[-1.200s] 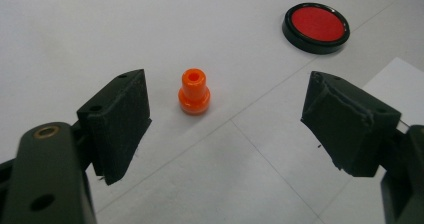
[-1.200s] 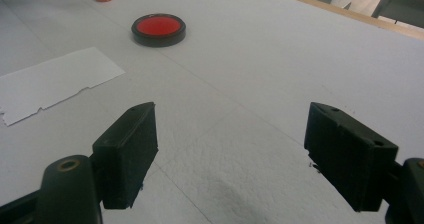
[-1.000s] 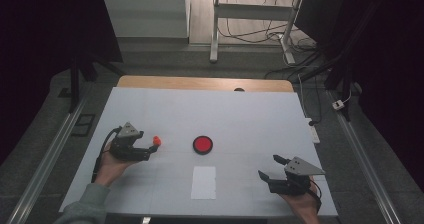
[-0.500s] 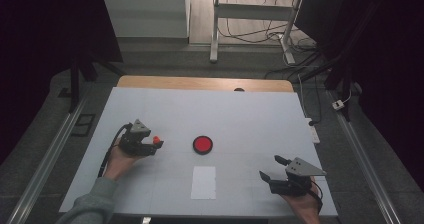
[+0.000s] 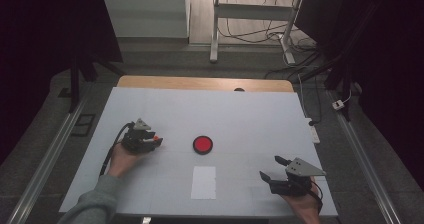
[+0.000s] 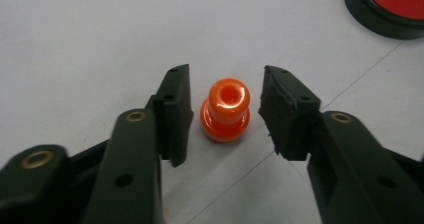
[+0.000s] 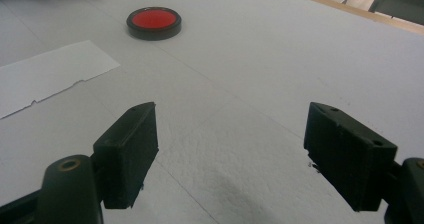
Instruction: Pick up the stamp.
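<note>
The white table (image 5: 250, 119) takes up the middle of the high view, with a white sheet of paper (image 5: 204, 182) low in the centre and a red disc in a black rim (image 5: 202, 144) just above it. At the left of that frame the left gripper (image 5: 156, 140) reaches toward the disc; at the lower right the right gripper (image 5: 272, 168) rests with its jaws spread wide on nothing.

In the middle of the left gripper view, a small orange peg (image 6: 225, 110) stands upright on the table between the two pads. The jaws have just been closing on it, but a gap shows on each side, so it is not yet gripped.

The peg looks like glossy hard plastic: probably light, stiff and somewhat slippery. Its narrow neck under the rounded top seems the best place to pinch, squarely, lest it tip or squirt out.
</note>
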